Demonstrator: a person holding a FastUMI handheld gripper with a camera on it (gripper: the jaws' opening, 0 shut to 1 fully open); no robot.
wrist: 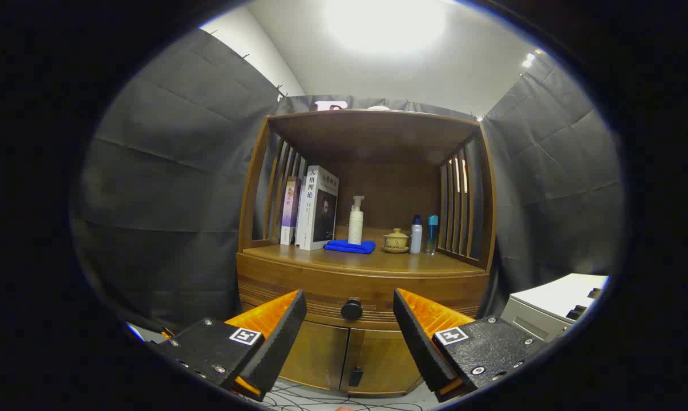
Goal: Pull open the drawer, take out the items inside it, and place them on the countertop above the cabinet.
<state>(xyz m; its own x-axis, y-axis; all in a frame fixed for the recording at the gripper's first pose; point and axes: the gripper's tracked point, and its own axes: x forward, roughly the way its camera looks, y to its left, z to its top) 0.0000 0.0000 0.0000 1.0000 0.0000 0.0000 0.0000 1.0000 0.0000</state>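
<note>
Dark cloth walls close in a booth under a bright ceiling light, and against the far wall stands a wooden cabinet with an open shelf above a countertop. On the countertop, from left to right, stand two upright books, a white pump bottle with a folded blue cloth lying in front of it, a small lidded cup on a saucer, a white bottle with a dark cap and a blue bottle just beside it. Below the countertop the drawer is fully closed, its round dark knob facing out; under it are two closed doors. The gripper is near the cabinet front with its fingers spread wide apart and holding nothing; the knob sits between the fingertips, beyond them and apart from both. To the right of the cabinet stands a pale grey unit, and cables lie on the floor below the doors.
</note>
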